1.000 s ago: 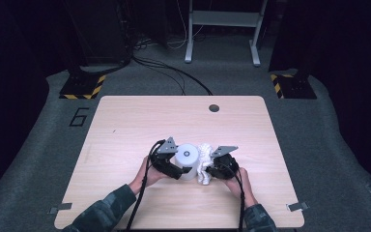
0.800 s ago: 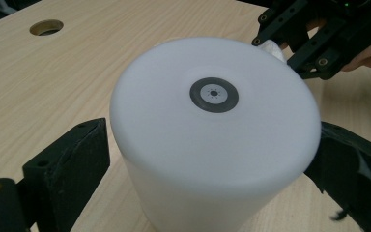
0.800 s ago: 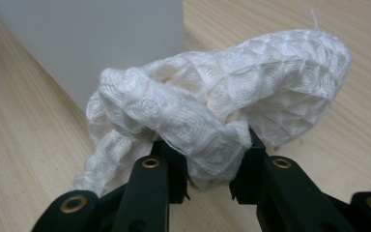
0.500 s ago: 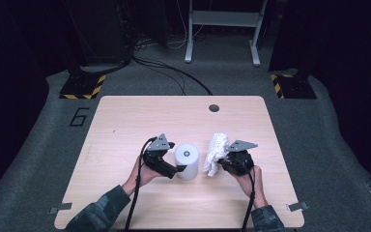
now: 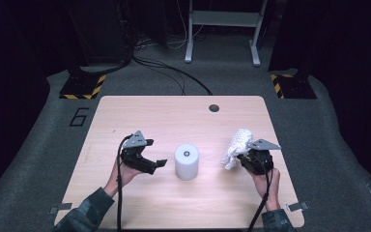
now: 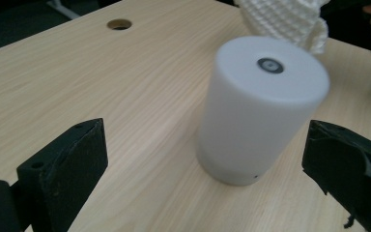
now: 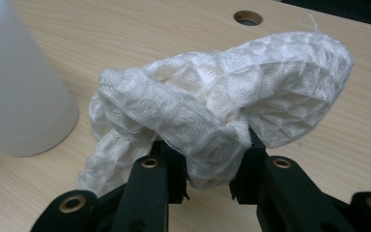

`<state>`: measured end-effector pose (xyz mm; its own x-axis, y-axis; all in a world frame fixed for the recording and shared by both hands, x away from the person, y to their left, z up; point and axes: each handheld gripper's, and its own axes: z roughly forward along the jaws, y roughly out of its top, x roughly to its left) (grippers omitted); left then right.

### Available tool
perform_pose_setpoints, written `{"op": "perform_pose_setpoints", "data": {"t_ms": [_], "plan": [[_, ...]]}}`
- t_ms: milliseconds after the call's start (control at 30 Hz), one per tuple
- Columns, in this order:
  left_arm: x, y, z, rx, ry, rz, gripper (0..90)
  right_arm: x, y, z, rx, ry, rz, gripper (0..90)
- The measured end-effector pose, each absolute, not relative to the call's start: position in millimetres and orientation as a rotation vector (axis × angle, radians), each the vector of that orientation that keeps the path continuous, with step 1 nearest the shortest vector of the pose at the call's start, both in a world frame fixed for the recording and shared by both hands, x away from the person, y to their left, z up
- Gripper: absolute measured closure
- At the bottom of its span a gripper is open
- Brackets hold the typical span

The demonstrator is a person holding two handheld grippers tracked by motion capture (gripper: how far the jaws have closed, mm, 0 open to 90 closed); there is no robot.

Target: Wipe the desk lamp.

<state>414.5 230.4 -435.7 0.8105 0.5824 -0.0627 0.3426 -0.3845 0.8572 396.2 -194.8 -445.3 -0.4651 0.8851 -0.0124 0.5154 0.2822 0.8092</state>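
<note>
At worktop (image 5: 125, 111) centre: white cylinder (image 5: 186, 162), upright, standing free. Left gripper (image 5: 157, 164) just beside it, jaws just opened wide, nothing between, evidently releasing. Right gripper (image 5: 235, 158) clamped on white waffle-weave cloth (image 5: 236, 145), lifted clear, apparently pulled off the cylinder.

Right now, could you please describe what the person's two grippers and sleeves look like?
Both are black two-jaw tools. The left gripper and the right gripper each carry a grey three-cornered plate on top, and a black cable trails from each toward the person. In the gripper views the jaws are blocky matte black with brass-coloured rivets at the joints. The sleeves look dark, mottled green.
</note>
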Motion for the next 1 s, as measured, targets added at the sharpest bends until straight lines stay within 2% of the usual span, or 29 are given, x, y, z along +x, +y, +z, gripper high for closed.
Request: {"op": "perform_pose_setpoints", "data": {"t_ms": [200, 767, 867, 1000], "plan": [[413.6, 260.4, -448.9, 2.012, 0.787, 0.356, 2.9, 397.0, -212.5, -451.2, 1.330, 2.037, 0.999, 71.5], [408.8, 343.5, -506.3, 1.996, 1.206, 0.400, 3.1, 409.7, -239.7, -498.0, 1.543, 2.015, 0.847, 66.1], [407.9, 350.1, -511.0, 1.980, 1.245, 0.406, 1.8, 410.5, -242.3, -501.0, 1.563, 2.011, 0.848, 55.9], [403.8, 356.0, -512.3, 1.967, 1.265, 0.438, 0.1, 406.0, -245.8, -497.0, 1.572, 1.991, 0.849, 31.6]]}}
